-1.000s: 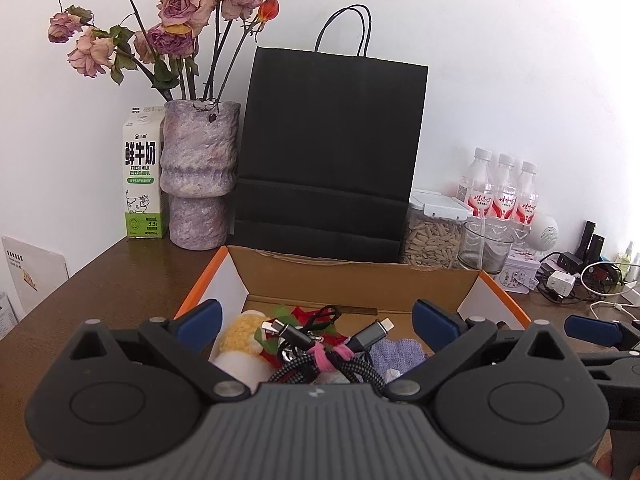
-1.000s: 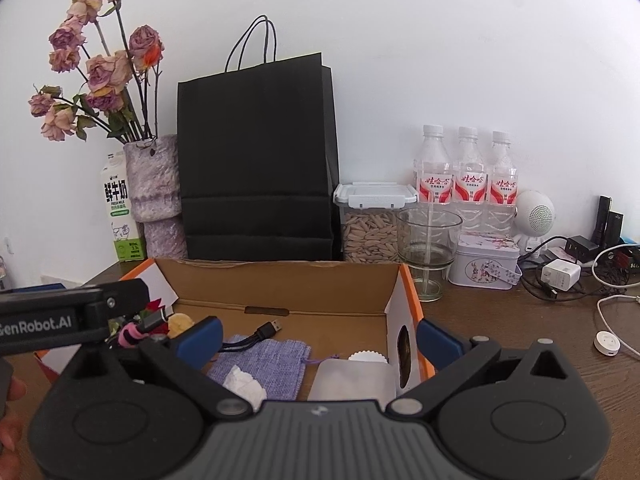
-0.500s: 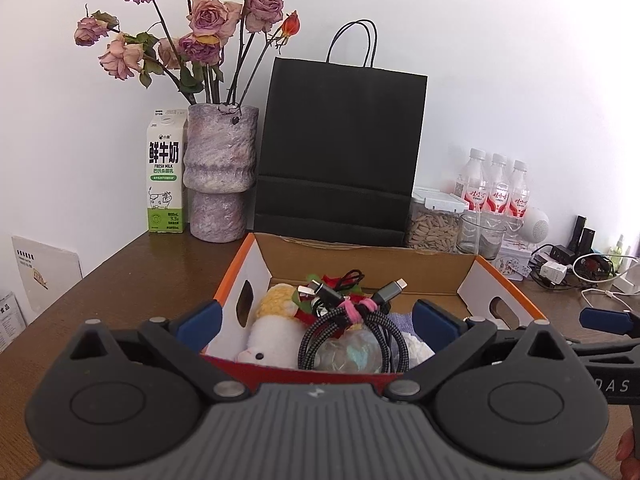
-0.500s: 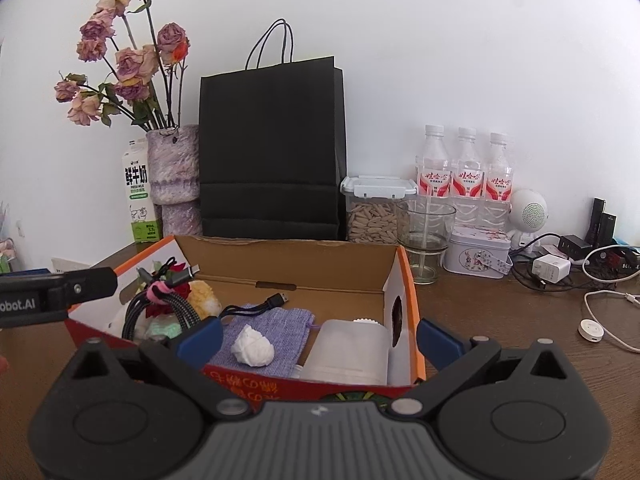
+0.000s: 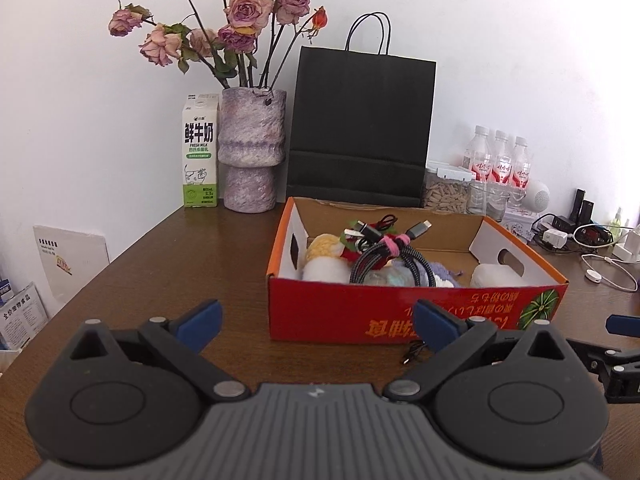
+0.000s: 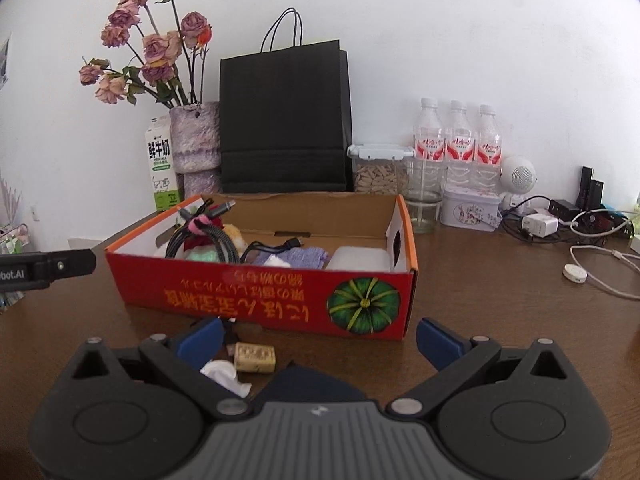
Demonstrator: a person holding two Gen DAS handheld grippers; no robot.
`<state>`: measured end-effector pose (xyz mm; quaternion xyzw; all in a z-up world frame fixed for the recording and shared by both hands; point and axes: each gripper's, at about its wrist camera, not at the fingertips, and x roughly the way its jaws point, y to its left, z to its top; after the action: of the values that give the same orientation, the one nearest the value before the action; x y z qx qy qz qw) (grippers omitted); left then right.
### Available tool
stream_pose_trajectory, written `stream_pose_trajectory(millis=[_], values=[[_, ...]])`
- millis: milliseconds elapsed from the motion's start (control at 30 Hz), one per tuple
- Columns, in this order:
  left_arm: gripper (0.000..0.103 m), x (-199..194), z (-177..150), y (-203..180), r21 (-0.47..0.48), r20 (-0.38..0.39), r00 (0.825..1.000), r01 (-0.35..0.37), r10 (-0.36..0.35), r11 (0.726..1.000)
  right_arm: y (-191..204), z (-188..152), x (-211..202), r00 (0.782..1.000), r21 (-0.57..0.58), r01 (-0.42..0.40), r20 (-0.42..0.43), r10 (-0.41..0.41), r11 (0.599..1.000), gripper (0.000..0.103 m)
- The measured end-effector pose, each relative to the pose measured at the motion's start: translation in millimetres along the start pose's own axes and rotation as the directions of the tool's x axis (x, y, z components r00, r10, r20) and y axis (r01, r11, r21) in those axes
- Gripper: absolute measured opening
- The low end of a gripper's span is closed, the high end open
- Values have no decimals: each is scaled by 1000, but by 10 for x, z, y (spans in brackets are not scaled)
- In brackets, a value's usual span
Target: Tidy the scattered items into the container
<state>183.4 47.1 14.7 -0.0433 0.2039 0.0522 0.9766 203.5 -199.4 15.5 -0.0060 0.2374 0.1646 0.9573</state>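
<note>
Wooden table (image 5: 192, 264) against white wall (image 5: 500, 60), red box (image 6: 260, 300) centred, both tongs (image 5: 316, 320) (image 6: 318, 334) spread apart, empty

A dark cloth (image 6: 312, 380) at bottom centre of the right wrist view is mostly hidden behind the hand-held gripper's body. Beside it, crumpled white tissue (image 6: 224, 374) is partly covered. The small black cable (image 5: 414, 354) by the box (image 5: 400, 312) is half hidden in the left wrist view.

The right gripper (image 6: 318, 336) hangs with fingers (image 6: 200, 338) spread wide and empty, above the brown surface (image 6: 500, 304). Ahead sits the red cardboard box (image 6: 280, 300), holding a bundled cable (image 6: 208, 236) and purple cloth (image 6: 296, 258). A cork (image 6: 255, 357) and crumpled tissue (image 6: 224, 374) lie just before it.
</note>
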Motion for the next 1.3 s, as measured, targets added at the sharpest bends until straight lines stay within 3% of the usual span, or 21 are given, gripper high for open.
stream_pose_trajectory(millis=[267,367,567,667,733,800,1033,1300], values=[[103,-204,-221,213,-9,-44,999,-32,32,999,410,-164,-63,997,-104,-72,-36,68,992,102],[103,-279,-260,278,-14,-45,998,-41,40,999,562,-190,66,998,-165,-48,-58,38,985,101],[103,-336,-290,367,-18,-57,998,-43,42,999,606,-211,232,995,-170,-30,-102,13,985,85],[103,-323,-312,373,-23,-72,997,-41,40,999,617,-208,199,995,-182,-37,-94,20,983,54],[103,-308,-328,355,-22,-83,996,-35,33,999,623,-209,197,993,-186,-60,-109,40,981,25],[103,-302,-344,321,-14,-89,996,-28,26,1000,628,-234,178,993,-185,-73,-108,53,980,8],[103,-253,-390,176,10,-114,993,-5,6,1000,489,-163,-54,996,-119,-87,-4,87,989,4],[103,-109,-442,-95,48,-168,986,19,-11,999,103,-124,-87,998,-19,-43,40,44,999,4]])
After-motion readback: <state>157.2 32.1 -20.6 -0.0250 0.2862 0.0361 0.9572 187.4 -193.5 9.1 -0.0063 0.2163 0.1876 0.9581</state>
